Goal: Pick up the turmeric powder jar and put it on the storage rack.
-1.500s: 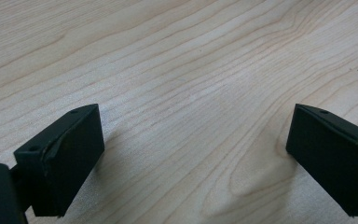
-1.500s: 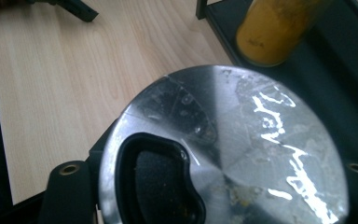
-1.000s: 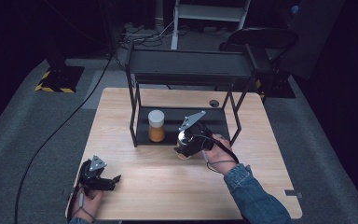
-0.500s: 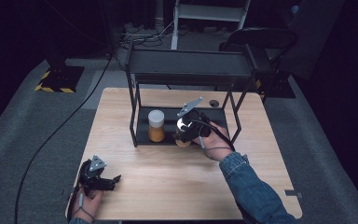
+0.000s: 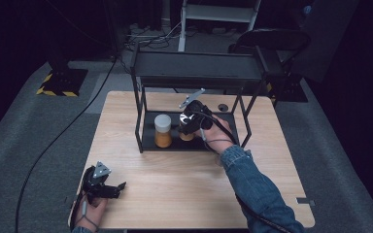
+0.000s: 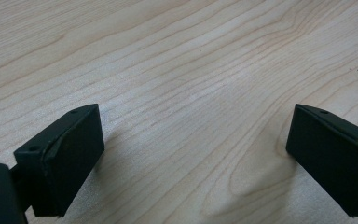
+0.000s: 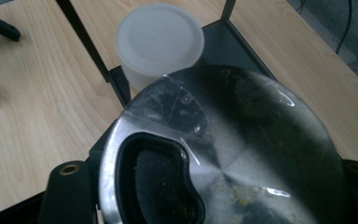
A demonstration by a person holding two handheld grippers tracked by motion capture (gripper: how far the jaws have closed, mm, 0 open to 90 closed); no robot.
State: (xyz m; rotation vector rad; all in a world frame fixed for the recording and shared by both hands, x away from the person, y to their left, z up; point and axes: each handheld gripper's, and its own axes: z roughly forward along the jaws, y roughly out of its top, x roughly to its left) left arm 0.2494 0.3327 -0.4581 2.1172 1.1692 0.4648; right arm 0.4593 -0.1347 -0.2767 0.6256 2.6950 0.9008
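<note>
A jar with a shiny metal lid (image 7: 242,154) and orange contents (image 5: 187,136) is clamped in my right gripper (image 5: 188,127), which is shut on it. The jar is at the lower shelf of a black metal rack (image 5: 199,70), just right of a white-lidded jar (image 5: 163,131) of orange stuff; that white lid (image 7: 159,39) is close behind the metal one. Whether the held jar touches the shelf I cannot tell. My left gripper (image 5: 119,187) rests at the table's front left corner, jaws wide open over bare wood (image 6: 191,158), holding nothing.
The rack stands on the far half of the wooden table (image 5: 184,189), its posts flanking the right hand. A cable hole (image 5: 223,107) sits behind it. A chair (image 5: 272,39) and a floor cable (image 5: 63,131) lie beyond the table.
The right gripper carried the metal-lidded jar away from the person and in under the rack, beside the white-lidded jar. The left gripper stayed put.
</note>
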